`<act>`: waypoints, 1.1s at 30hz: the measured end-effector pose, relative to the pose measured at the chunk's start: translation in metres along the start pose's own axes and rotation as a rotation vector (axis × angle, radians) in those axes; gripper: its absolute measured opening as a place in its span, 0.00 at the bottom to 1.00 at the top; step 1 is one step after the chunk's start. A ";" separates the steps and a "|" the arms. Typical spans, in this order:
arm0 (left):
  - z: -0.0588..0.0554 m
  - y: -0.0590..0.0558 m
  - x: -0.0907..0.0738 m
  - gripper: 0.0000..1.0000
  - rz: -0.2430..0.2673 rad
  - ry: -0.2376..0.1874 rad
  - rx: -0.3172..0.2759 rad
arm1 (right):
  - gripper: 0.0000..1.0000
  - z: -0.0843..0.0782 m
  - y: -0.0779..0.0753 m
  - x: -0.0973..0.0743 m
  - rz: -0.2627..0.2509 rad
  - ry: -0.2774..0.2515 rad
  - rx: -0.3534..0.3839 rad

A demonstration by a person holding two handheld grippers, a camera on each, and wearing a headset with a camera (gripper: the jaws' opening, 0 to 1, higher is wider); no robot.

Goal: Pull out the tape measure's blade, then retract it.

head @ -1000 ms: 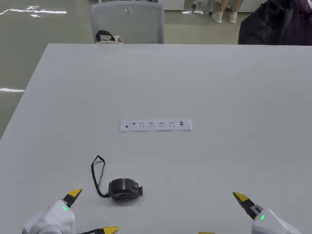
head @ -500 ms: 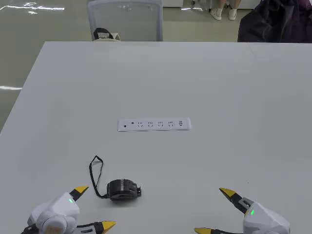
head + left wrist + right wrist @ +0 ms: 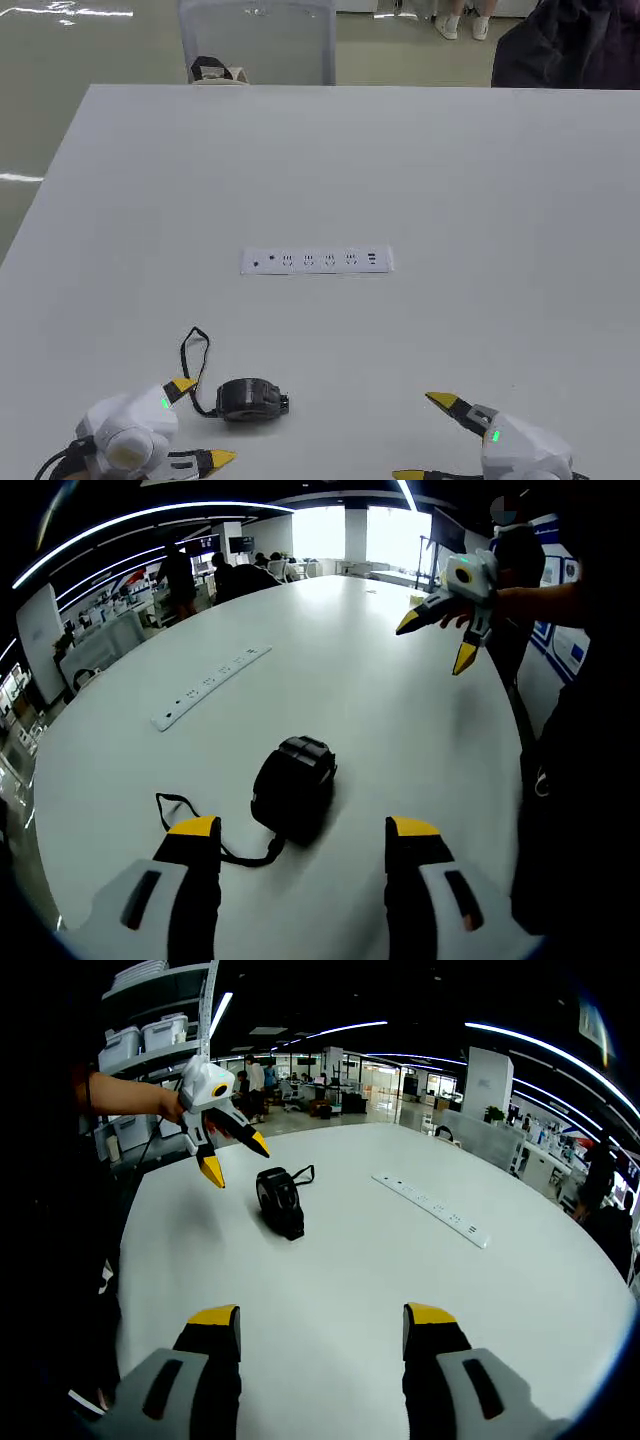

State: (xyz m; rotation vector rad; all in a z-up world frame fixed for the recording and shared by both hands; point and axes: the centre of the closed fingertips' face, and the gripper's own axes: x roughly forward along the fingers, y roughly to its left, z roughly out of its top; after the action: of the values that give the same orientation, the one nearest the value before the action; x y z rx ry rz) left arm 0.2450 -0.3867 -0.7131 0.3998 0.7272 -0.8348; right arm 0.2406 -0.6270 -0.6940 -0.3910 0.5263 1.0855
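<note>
A black tape measure [image 3: 251, 398] with a black wrist loop [image 3: 192, 352] lies on the white table [image 3: 330, 170] near its front edge. The blade is inside the case. My left gripper [image 3: 197, 422] is open just left of the tape measure, and the case [image 3: 294, 787] sits a short way ahead of its jaws, between them. My right gripper [image 3: 424, 436] is open to the right, well apart from the case [image 3: 279, 1200]. Each gripper shows in the other's view: the right gripper [image 3: 448, 630] and the left gripper [image 3: 228, 1152], both raised over the table.
A white power strip [image 3: 316, 261] lies flat in the middle of the table. A grey chair [image 3: 256, 42] stands at the far edge, with a dark bundle [image 3: 570, 45] at the far right. A person's legs [image 3: 462, 20] show beyond.
Both grippers have moved forward and inward toward the tape measure. The left jaws now reach beside its loop. The tape measure itself has stayed put.
</note>
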 end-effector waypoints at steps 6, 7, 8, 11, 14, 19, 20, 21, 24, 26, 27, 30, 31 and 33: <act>0.001 0.004 0.014 0.62 -0.037 0.021 0.050 | 0.63 0.001 0.001 0.013 0.052 0.000 -0.027; 0.001 0.005 0.016 0.62 -0.044 0.028 0.064 | 0.62 0.001 0.002 0.016 0.063 0.004 -0.040; 0.001 0.005 0.018 0.62 -0.049 0.033 0.072 | 0.62 0.000 0.001 0.019 0.068 0.005 -0.047; 0.002 0.007 0.023 0.60 -0.065 0.042 0.102 | 0.61 0.002 0.001 0.025 0.087 0.005 -0.058; 0.004 0.007 0.027 0.58 -0.079 0.050 0.128 | 0.59 0.003 0.002 0.034 0.110 -0.003 -0.073; 0.006 0.010 0.035 0.57 -0.102 0.064 0.161 | 0.56 0.005 0.005 0.048 0.158 -0.003 -0.106; 0.006 0.010 0.037 0.57 -0.111 0.067 0.172 | 0.56 0.006 0.007 0.051 0.175 -0.005 -0.115; 0.006 0.010 0.039 0.56 -0.118 0.070 0.179 | 0.55 0.007 0.007 0.054 0.181 -0.007 -0.125; 0.007 0.010 0.043 0.55 -0.134 0.076 0.194 | 0.53 0.008 0.007 0.062 0.202 -0.010 -0.140; 0.008 0.010 0.045 0.54 -0.148 0.083 0.205 | 0.52 0.010 0.006 0.068 0.217 -0.015 -0.153; 0.008 0.010 0.047 0.54 -0.154 0.089 0.214 | 0.51 0.011 0.006 0.071 0.225 -0.015 -0.160; 0.007 0.007 0.050 0.52 -0.186 0.102 0.237 | 0.49 0.012 0.007 0.080 0.254 -0.019 -0.174; 0.006 0.005 0.051 0.52 -0.197 0.106 0.244 | 0.48 0.012 0.008 0.082 0.265 -0.020 -0.179; 0.003 0.003 0.053 0.51 -0.213 0.124 0.266 | 0.47 0.013 0.009 0.089 0.286 -0.024 -0.192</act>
State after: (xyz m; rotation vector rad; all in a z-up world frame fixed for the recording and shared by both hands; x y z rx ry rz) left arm 0.2732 -0.4144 -0.7492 0.6235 0.7848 -1.1212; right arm 0.2676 -0.5512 -0.7355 -0.4798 0.4669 1.4215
